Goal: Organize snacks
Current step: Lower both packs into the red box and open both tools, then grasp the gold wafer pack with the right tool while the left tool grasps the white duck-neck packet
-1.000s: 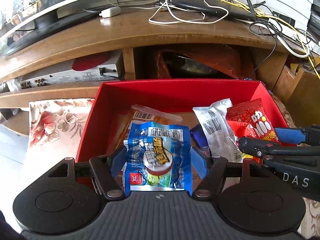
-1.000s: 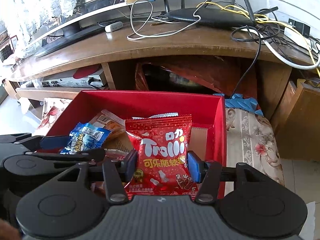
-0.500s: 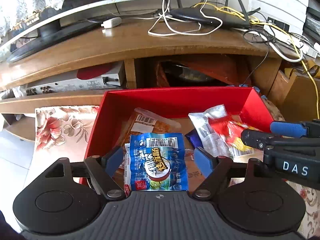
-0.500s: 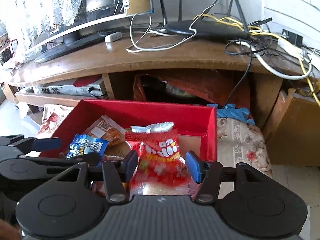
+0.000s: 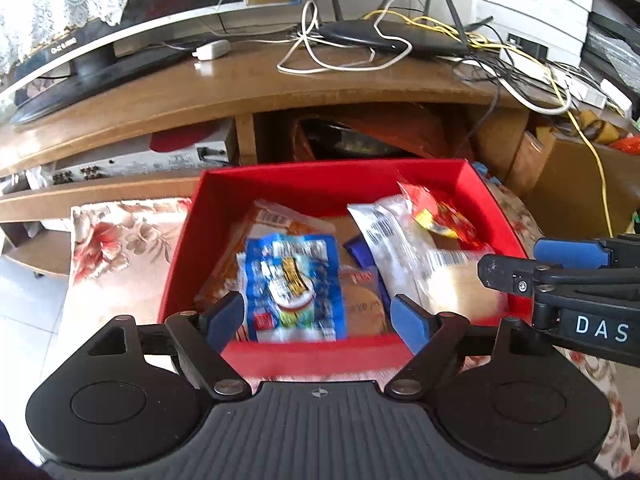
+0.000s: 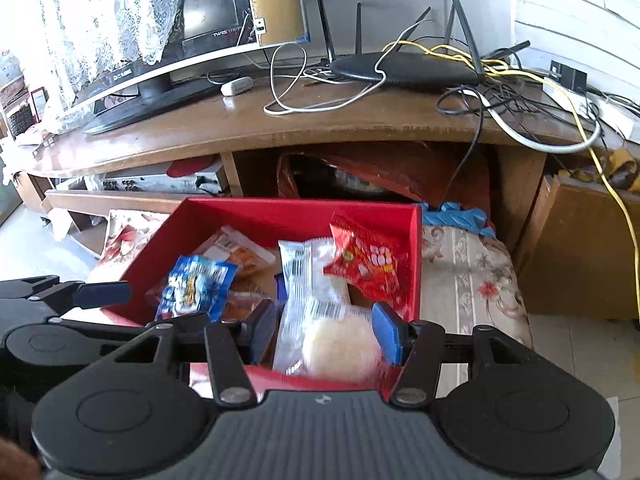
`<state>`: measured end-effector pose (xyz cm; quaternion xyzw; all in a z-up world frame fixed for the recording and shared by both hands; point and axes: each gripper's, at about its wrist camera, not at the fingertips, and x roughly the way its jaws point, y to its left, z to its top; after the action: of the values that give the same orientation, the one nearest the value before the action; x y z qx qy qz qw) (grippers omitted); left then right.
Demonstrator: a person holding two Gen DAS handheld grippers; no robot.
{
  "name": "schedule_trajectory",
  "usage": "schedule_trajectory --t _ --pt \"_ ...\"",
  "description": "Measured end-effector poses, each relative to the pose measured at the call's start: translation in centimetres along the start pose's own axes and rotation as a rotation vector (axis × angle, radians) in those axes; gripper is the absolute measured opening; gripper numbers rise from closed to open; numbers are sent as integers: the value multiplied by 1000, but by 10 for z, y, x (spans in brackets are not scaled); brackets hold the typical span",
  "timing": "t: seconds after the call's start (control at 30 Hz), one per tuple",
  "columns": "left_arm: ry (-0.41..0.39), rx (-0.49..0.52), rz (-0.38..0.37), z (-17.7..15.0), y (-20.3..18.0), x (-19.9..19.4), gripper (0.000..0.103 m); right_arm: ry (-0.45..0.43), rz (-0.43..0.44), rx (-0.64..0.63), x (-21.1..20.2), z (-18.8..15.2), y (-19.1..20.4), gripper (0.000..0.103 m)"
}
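L gripper (image 5: pixel 318 318) jaws opening over blue packet (image 5: pixel 294 286) in red box (image 5: pixel 312 356), R gripper (image 6: pixel 324 332) open, empty

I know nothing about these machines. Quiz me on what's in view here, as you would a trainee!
1. True or false: the blue packet lies inside the red box.
2. Which snack lies nearest the box's right wall? A the blue packet; B the red gummy packet; C a drinks can.
3. What does the red box rest on?

Key: 1 true. 2 B. 3 the flowered cloth.
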<state>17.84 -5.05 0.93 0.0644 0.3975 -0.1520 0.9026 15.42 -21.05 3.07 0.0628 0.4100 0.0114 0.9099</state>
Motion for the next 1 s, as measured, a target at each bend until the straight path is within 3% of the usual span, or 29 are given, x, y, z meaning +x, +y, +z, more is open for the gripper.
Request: schedule_trajectory --t 0.13,0.37,0.53,0.77,1.0 --pt "21 7 -31 -17 -5 -9 86 19 3 -5 -12 -14 -2 59" --pt "125 -33 -128 -55 -15 -21 86 74 -20 7 -27 -40 -11 59" --pt "196 -131 -179 -81 -17 -26 86 76 7 40 -40 -46 -22 59" --pt "259 -297 -180 -91 -24 -14 88 67 47 45 -52 -50 -31 59" --pt "276 -355 -118 -87 -43 5 93 71 86 89 -60 -52 -51 59"
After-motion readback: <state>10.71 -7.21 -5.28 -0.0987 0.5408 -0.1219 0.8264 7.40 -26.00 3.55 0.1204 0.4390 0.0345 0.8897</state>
